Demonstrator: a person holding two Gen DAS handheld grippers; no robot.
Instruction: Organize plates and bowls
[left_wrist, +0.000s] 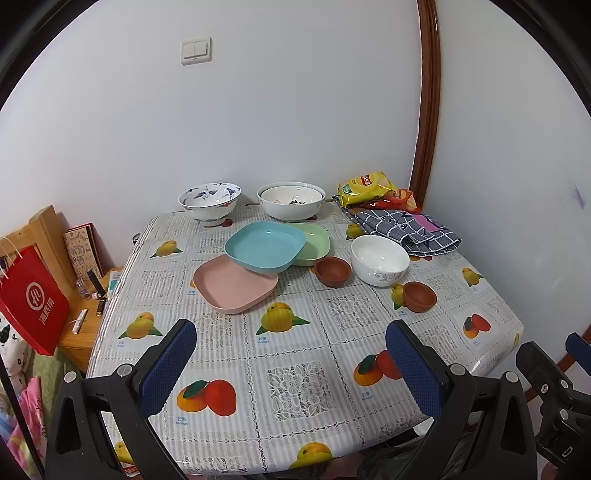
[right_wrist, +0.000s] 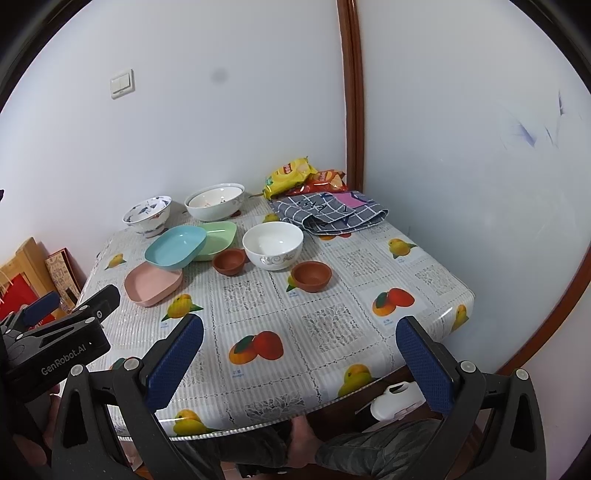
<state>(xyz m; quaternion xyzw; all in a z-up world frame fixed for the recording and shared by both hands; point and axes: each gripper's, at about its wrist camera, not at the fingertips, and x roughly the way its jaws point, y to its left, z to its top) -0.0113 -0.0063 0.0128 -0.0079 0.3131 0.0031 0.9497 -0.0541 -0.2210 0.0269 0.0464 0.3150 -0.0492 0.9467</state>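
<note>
Bowls (left_wrist: 291, 198) nested by the wall, blue plate (left_wrist: 265, 246) atop pink (left_wrist: 236, 290) and green (left_wrist: 312, 243); both grippers' fingers (left_wrist: 173, 365) spread, empty.

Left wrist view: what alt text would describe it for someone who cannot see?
An open left gripper hovers over a fruit-print table holding overlapping pink, blue and green square plastic plates, two small brown clay bowls and three larger china bowls.

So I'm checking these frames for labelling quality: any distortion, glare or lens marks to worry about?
Left wrist view: strong fisheye bending of the door frame, black corner vignetting, glare along the tablecloth edge. Right wrist view: same bending, a dark smudge over the wall, highlights inside the white bowl; both views otherwise sharp.
</note>
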